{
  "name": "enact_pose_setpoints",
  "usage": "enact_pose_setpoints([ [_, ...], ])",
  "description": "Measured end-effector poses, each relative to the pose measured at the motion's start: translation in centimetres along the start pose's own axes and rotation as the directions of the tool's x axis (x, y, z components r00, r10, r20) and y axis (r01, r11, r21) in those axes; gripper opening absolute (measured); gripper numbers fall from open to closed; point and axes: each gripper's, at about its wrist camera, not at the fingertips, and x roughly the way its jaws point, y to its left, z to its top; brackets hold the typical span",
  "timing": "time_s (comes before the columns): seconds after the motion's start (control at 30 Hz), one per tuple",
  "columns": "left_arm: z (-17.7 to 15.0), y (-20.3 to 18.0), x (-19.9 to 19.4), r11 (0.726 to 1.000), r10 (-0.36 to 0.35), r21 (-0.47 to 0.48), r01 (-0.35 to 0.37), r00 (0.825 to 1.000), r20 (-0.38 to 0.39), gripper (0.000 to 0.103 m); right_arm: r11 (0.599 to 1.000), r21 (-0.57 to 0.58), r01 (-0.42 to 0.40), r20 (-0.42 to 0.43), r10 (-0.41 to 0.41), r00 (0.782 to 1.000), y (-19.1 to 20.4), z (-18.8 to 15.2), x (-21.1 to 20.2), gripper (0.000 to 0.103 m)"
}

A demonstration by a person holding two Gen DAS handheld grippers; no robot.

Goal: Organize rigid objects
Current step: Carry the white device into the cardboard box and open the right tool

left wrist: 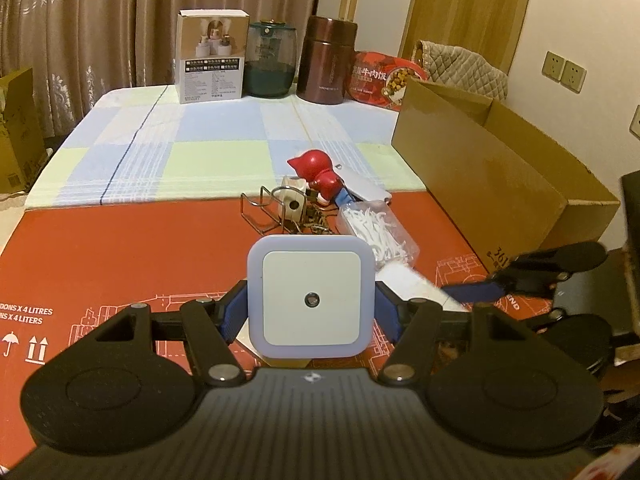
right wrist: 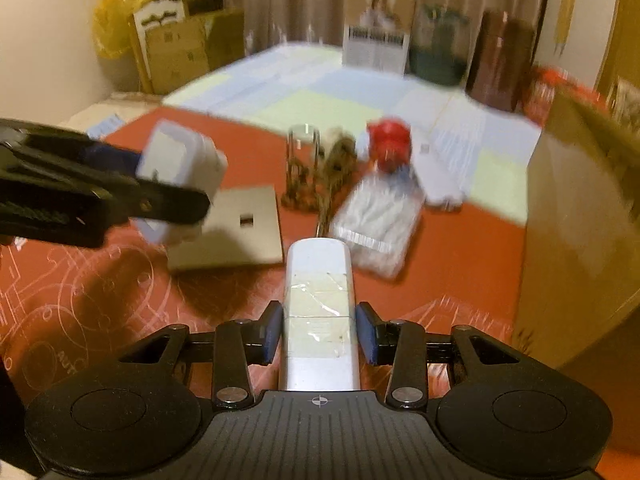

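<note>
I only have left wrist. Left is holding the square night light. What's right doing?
Observer: The right gripper is shut on a white bar-shaped device, held lengthwise between its pads.
Operator: Anything on that device?
Observer: Clear tape patches across its top face. The right view is motion-blurred, so no finer detail.
Operator: What's under my night light? It blocks my view.
Observer: In the right wrist view the night light in the left gripper sits off the mat, above a flat grey switch plate with a small slot in its middle.
Operator: Is the box in reach of right?
Observer: The cardboard box stands close on its right, tall side wall facing it.
</note>
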Motion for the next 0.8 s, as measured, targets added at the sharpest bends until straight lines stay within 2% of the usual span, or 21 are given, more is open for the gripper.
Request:
enact_pose_setpoints([
  [0.23, 1.5, -0.8, -1.3, 1.0, -0.006, 0.001, 0.006, 0.999, 0.032, 0.061, 0.998, 0.06, 0.035, 0.12, -0.042, 0.992, -0.9, 2.0, -3.5, 0.037],
  [0.47, 6.1, -5.8, -2.5, 0.995, -0.077, 0.064, 0.071, 0.991, 0.105, 0.061, 0.977, 0.19, 0.096, 0.223, -0.139, 0.965, -5.2, 4.7, -10.0, 0.037],
  [0.63, 9.7, -11.0, -2.0, 0.982, -0.165, 0.115, 0.15, 0.976, 0.138, 0.061, 0.939, 0.287, 0.191, 0.218, -0.258, 0.941, -10.7, 5.0, -14.0, 0.037],
  [0.8, 12.1, -16.3, 0.7, 0.964, -0.242, 0.145, 0.224, 0.963, 0.123, 0.061, 0.891, 0.39, 0.234, 0.146, -0.311, 0.939, -16.9, 3.1, -15.6, 0.037],
])
